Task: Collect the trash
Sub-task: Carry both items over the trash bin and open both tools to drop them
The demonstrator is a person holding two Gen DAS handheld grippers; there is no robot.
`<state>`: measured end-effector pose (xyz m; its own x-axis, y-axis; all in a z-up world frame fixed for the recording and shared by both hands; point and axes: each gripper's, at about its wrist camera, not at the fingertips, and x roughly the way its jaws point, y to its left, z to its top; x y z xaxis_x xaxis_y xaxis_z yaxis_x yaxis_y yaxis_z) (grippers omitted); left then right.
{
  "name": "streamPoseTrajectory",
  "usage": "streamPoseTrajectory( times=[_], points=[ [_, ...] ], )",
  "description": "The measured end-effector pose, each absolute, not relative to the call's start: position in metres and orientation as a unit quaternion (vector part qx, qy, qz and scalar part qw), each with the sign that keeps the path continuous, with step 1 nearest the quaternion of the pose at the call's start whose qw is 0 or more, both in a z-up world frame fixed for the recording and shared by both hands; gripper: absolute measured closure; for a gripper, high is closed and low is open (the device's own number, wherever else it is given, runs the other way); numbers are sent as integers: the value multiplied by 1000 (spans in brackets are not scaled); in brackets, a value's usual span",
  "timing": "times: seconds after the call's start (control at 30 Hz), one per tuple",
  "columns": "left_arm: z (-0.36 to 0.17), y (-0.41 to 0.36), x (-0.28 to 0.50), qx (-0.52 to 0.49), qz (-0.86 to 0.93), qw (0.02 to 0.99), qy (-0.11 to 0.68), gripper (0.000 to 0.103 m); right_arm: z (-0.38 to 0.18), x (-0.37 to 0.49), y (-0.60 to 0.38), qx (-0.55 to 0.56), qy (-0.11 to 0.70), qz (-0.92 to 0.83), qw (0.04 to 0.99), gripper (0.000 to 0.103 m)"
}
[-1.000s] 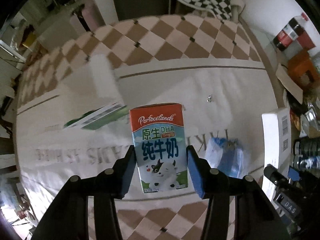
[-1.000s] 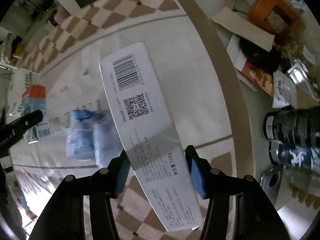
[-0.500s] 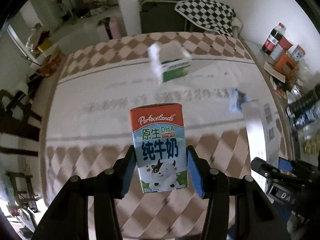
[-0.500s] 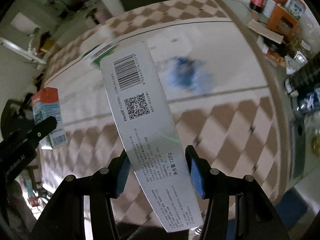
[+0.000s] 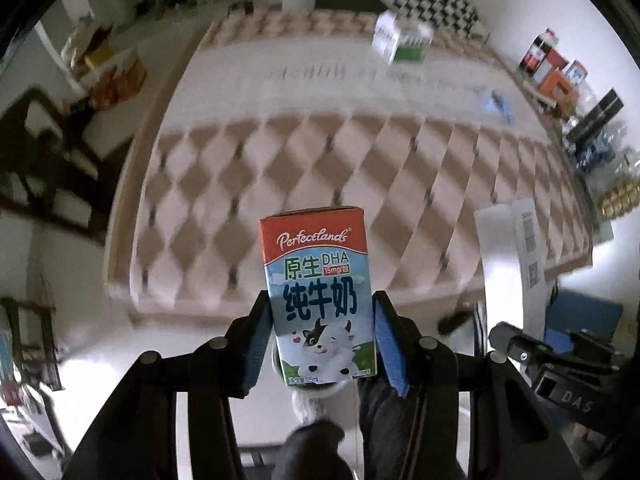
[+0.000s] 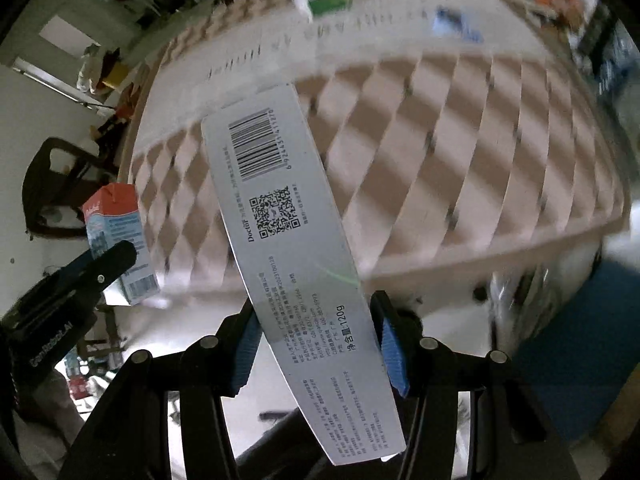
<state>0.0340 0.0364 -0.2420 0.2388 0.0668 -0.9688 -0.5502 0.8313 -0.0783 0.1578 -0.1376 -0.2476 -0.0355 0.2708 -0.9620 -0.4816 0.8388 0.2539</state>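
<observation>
The counter (image 5: 360, 92), under a checkered cloth, lies beyond and below both tools. The right tool (image 6: 316, 334) clamps a long white box (image 6: 296, 240) near its lower end, long axis tilted, barcode end pointing up-left. The left tool (image 5: 322, 338) grips an upright milk carton (image 5: 318, 300), red top upward. A green-white carton (image 5: 402, 42) and blue wrapper (image 5: 498, 106) sit on the counter.

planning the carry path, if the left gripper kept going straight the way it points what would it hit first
Probably the checkered table. The left gripper, shut on the milk carton, points past the table's near edge at its patterned top; nothing else shows in that line. The picture is blurred and depth is unclear.
</observation>
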Motion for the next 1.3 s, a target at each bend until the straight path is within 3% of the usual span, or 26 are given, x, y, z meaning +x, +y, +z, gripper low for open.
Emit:
streamPoseTrajectory(
  times=[0.27,0.7,0.87,1.0,1.03,1.07,1.1,1.13,1.23,1.3],
  points=[
    [-359,18,-34,-274,188,677,656,57,-353,63,-178,-74,752,244,607,48],
    [-645,20,-32,-385,160,551,723,56,-635,51,-190,-52,846,184,498,48],
    [-708,14,-38,-408,139,524,734,55,-728,46,-171,-61,862,178,470,48],
    [-728,24,-46,-422,141,517,731,54,-774,44,-152,-74,867,179,459,48],
    [-727,30,-53,-423,142,518,730,41,-780,44,-148,-76,867,178,460,47],
    [-725,35,-60,-423,146,518,729,18,-789,45,-142,-80,867,179,458,47],
    [-723,39,-65,-424,151,520,726,10,-794,46,-137,-85,868,178,456,46],
    [-719,41,-68,-423,155,522,724,7,-799,48,-133,-86,868,176,457,45],
    [-706,48,-78,-411,169,526,725,7,-801,50,-126,-84,862,182,465,8],
    [-691,51,-85,-393,185,535,725,7,-787,50,-126,-90,854,190,477,7]
  ],
)
